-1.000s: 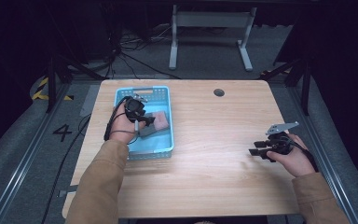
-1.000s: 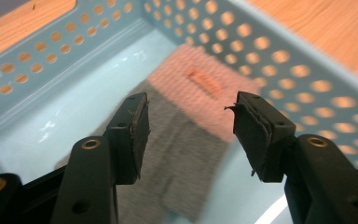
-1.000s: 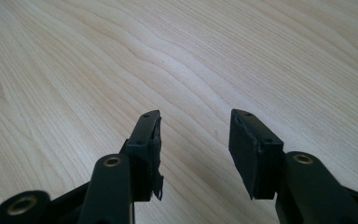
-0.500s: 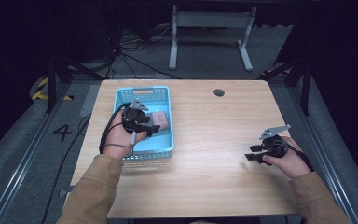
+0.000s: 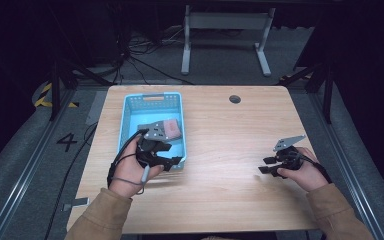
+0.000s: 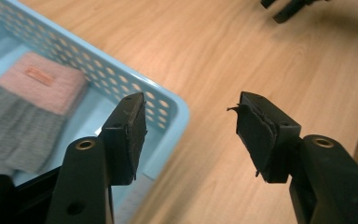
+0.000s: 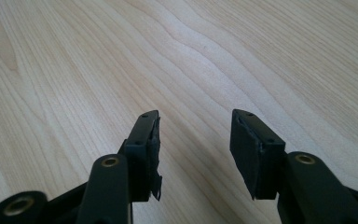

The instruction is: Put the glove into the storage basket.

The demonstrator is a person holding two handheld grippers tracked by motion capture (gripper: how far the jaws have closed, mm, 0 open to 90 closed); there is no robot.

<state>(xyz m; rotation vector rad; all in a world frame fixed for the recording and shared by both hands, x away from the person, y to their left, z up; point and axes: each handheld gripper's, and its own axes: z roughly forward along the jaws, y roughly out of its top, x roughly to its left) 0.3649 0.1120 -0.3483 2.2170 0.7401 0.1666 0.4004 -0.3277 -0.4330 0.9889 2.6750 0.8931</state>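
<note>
Hovering over the near right corner of a light blue perforated basket [image 5: 128, 127], the left gripper [image 5: 176, 161] is held with its jaws spread apart and nothing between them. Seen in the left gripper view, the basket's rim [image 6: 168, 100] passes just beyond and under the left-hand jaw, while bare wooden table [image 6: 242, 51] lies ahead of the right-hand jaw. Beyond that left-hand jaw, inside the basket, lies a folded cloth item [image 6: 30, 105], pink at its far end and grey nearer the gripper; it rests flat on the basket floor, apart from both jaws. The right gripper [image 5: 265, 165] is well apart from the left, at the table's right side, held low in the person's right hand [image 5: 300, 172]. Its jaws are likewise spread and empty in the right gripper view [image 7: 193, 135], with plain wood grain ahead of them.
</note>
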